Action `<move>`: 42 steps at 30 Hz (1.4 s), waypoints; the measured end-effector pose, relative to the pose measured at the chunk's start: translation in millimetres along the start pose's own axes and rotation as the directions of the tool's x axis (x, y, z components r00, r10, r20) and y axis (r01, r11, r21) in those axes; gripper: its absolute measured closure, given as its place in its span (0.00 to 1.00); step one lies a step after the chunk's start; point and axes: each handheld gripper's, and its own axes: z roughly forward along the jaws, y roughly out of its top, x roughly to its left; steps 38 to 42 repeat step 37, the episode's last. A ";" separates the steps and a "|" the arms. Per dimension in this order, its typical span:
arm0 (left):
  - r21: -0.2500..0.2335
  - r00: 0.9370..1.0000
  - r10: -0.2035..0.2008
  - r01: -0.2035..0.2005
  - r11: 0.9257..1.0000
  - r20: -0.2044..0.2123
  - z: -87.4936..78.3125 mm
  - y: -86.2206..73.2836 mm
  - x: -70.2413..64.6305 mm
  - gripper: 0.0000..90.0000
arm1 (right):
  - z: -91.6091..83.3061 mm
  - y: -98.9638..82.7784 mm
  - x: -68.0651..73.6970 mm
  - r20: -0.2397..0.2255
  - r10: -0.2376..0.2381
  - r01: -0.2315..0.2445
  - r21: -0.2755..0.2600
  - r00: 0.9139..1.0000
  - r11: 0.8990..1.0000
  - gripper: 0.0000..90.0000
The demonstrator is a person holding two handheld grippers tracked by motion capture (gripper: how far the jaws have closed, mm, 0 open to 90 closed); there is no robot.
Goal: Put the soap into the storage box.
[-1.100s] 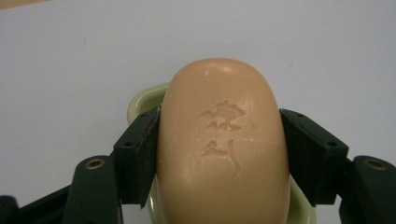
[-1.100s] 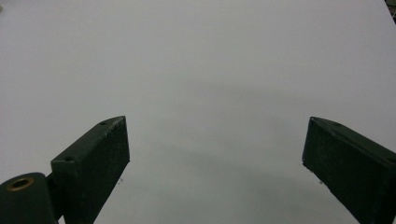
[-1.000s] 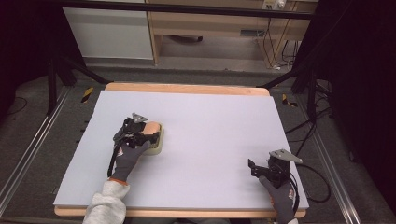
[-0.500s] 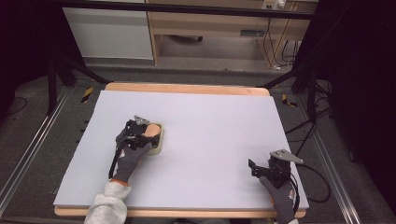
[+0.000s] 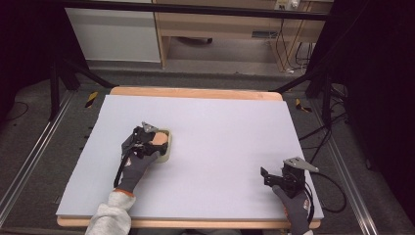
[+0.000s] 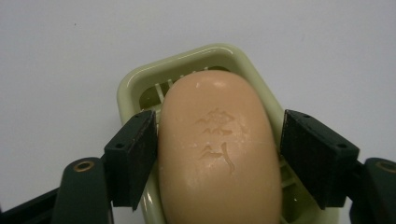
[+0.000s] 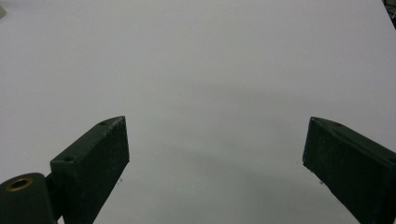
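Table: a wooden table (image 5: pixel 195 92) covered by a pale grey-lilac sheet (image 5: pixel 225 132).
Soap: a peach-coloured oval bar of soap (image 6: pixel 217 149) with stamped marks on top lies in a pale green soap dish (image 6: pixel 196 58), on the left half of the sheet.
Left gripper: the left gripper (image 6: pixel 217 156), held by a gloved left hand (image 5: pixel 134 169), reaches over the dish from the near side. Its jaws stand either side of the soap, the left one touching or almost touching, the right one just beside it; whether they grip it cannot be told.
Right gripper: the right gripper (image 7: pixel 215 158), in a gloved right hand (image 5: pixel 296 208), sits near the sheet's near right corner, well apart from the soap. Its jaws are spread wide with only bare sheet between them.
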 end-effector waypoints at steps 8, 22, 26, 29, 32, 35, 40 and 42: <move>-0.075 0.999 -0.001 0.005 0.997 0.047 -20.3 1.3 -3.8 0.25 | 1.3 -0.1 0.2 0.005 -0.006 0.006 0.001 1.000 1.000 0.08; -0.105 0.994 -0.003 0.014 0.994 0.106 -56.2 -20.5 9.6 0.23 | 1.3 0.6 -3.5 0.018 0.007 -0.007 0.002 1.000 1.000 0.08; -0.101 0.995 -0.015 0.025 0.995 0.097 -62.9 -36.0 18.2 0.23 | 1.2 0.2 -5.0 0.023 0.010 -0.010 0.003 1.000 1.000 0.08; -0.099 0.995 -0.026 0.035 0.995 0.096 -66.0 -42.9 22.4 0.23 | 1.3 -0.1 -5.5 0.024 0.008 -0.008 0.006 1.000 1.000 0.08; -0.100 0.995 -0.049 0.057 0.993 0.084 -70.9 -57.4 29.5 0.23 | 1.8 -0.6 -4.9 0.039 -0.012 0.012 0.014 0.999 1.000 0.08; -0.096 0.995 -0.056 0.063 0.993 0.077 -72.0 -64.7 32.9 0.23 | 2.2 -0.9 -6.3 0.043 -0.017 0.016 0.022 0.999 1.000 0.08; -0.093 0.995 -0.074 0.080 0.992 0.071 -72.9 -71.3 36.6 0.23 | 2.3 -1.0 -7.8 0.045 -0.008 0.007 0.023 0.999 1.000 0.08; -0.093 0.995 -0.074 0.080 0.992 0.071 -72.9 -71.3 36.6 0.23 | 2.3 -1.0 -7.8 0.045 -0.008 0.007 0.023 0.999 1.000 0.08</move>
